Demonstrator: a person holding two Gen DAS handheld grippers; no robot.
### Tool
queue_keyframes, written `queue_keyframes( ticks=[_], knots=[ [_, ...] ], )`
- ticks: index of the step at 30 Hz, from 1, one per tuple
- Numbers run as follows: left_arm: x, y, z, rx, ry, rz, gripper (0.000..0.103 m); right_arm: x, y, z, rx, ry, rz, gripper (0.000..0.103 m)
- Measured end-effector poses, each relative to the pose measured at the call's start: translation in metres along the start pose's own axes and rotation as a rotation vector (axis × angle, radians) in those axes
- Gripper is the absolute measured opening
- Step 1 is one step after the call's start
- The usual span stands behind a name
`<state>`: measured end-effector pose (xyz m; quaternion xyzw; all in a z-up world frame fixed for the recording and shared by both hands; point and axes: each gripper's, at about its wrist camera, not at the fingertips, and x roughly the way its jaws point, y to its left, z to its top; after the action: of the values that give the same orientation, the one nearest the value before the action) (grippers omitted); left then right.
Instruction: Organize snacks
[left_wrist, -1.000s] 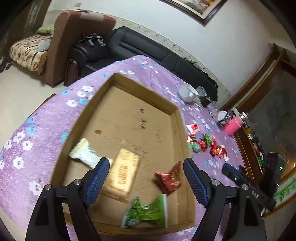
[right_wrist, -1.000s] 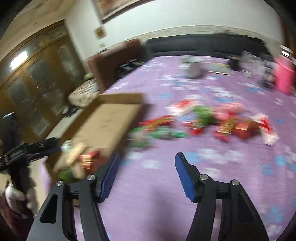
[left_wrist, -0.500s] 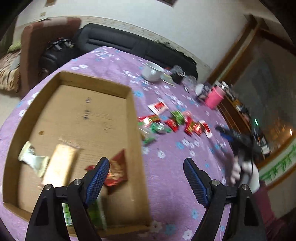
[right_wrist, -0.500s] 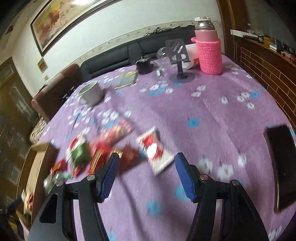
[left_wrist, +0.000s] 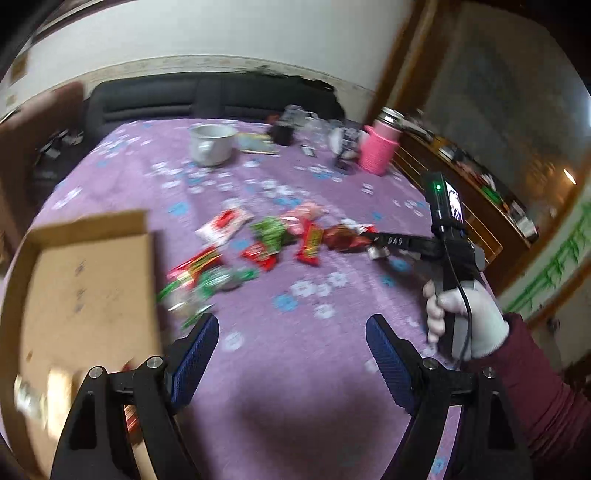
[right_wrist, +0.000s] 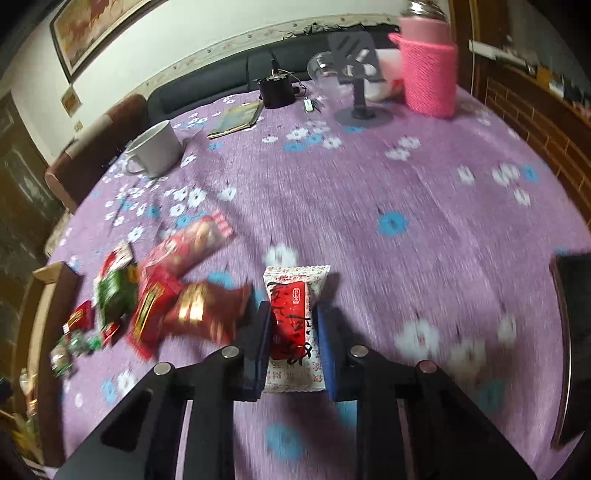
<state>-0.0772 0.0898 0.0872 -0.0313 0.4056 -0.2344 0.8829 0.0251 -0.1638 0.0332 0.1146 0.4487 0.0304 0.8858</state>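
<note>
Right gripper clamped on white-and-red snack packet, gripped across its width (suits lift); packet on purple tablecloth; loose snack pile at nine o'clock; left gripper wide, empty; cardboard box at its ten o'clock, presumably destination.

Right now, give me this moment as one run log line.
right gripper: shut on white-and-red snack packet | left gripper: open, empty | cardboard box: left of snack pile

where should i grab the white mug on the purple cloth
Take the white mug across its rim and wall, coming from above. It stands upright with its mouth open, and its handle points toward the snack pile; a booklet lies close on the far side.
</note>
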Motion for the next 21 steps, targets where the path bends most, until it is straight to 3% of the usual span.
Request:
queue_keyframes(
  ticks=[7, 10, 17, 18, 20, 21],
  knots=[
    [0.075, -0.055, 0.036, 0.193, 0.065, -0.04, 0.085, -0.021, -0.028, -0.023, 0.069, -0.046, 0.057, 0.023],
    [0.113, -0.07, 0.054, 0.258, 0.1, -0.041, 0.085, -0.021, -0.043, -0.022, 0.129, -0.042, 0.125, 0.023],
    [0.191, -0.093, 0.076, 0.455, 0.183, 0.01, 0.085, -0.021, -0.047, -0.02, 0.138, -0.034, 0.146, 0.023],
    [0.198, -0.095, 0.076, 0.477, 0.195, 0.02, 0.083, -0.021, -0.047, -0.02, 0.142, -0.032, 0.15, 0.023],
    [0.209, -0.097, 0.074, 0.516, 0.228, 0.041, 0.061, -0.02, -0.049, -0.019, 0.15, -0.029, 0.158, 0.023],
    [0.208, -0.096, 0.076, 0.502, 0.231, 0.016, 0.057, -0.02, -0.049, -0.019, 0.152, -0.029, 0.159, 0.023]
  ],
)
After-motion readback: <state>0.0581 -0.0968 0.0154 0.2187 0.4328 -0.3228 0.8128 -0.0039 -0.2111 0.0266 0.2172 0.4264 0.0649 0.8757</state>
